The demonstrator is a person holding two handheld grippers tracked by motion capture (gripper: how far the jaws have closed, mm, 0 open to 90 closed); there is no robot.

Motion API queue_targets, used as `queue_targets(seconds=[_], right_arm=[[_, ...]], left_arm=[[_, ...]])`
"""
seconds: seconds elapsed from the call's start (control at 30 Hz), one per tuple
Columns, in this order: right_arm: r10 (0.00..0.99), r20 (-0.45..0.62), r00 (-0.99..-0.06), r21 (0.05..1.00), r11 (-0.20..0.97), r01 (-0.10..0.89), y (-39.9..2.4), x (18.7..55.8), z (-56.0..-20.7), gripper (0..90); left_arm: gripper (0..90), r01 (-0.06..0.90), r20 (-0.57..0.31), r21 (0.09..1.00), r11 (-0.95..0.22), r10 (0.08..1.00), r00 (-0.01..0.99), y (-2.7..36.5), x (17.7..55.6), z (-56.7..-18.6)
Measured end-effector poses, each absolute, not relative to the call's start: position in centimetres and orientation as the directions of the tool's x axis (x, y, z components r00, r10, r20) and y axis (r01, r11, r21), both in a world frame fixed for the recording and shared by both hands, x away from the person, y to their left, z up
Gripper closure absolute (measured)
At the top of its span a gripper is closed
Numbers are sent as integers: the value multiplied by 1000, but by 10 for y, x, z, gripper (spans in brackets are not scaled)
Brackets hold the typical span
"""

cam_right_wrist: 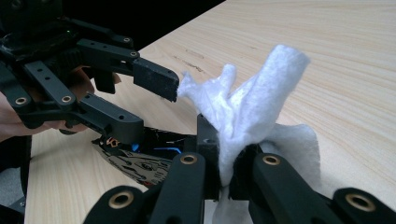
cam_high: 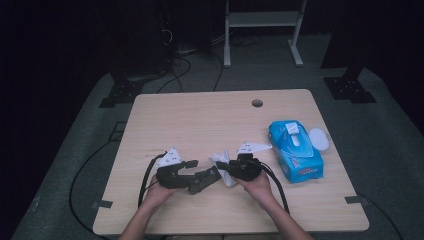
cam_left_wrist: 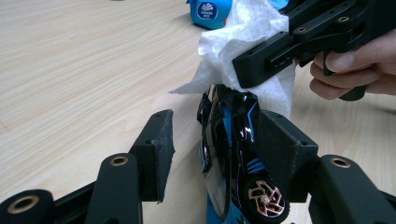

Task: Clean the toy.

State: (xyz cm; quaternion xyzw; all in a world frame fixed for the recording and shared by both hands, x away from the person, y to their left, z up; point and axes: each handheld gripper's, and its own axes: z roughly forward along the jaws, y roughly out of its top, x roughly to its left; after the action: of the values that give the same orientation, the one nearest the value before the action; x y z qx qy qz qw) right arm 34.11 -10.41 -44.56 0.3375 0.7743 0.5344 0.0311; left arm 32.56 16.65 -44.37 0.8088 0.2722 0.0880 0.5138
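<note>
- my left gripper (cam_left_wrist: 212, 154), low centre of its own view, lies level with jaws parted; the toy car (cam_left_wrist: 233, 158) leans on one pad.
- my right gripper (cam_right_wrist: 229, 172) pinches the white wipe (cam_right_wrist: 252, 112) tight, bottom centre.

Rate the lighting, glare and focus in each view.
High view: dim, soft, dark surroundings, table evenly lit. Left gripper view: sharp, with glare on the glossy toy car. Right gripper view: white wipe bright, slightly soft, background table blurred.
</note>
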Motion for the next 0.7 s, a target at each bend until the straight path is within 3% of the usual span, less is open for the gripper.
queue_targets(seconds=[0.43,0.7], right_arm=[[541,278,-794,843,258,472,-115,327,-443,854],[541,246,-804,830,311,462,-122,314,-446,854]], left_arm=[[429,356,-159,866,-350,483,861,149,320,-449],[361,332,-102,840,-428,476,874,136,314,-454]])
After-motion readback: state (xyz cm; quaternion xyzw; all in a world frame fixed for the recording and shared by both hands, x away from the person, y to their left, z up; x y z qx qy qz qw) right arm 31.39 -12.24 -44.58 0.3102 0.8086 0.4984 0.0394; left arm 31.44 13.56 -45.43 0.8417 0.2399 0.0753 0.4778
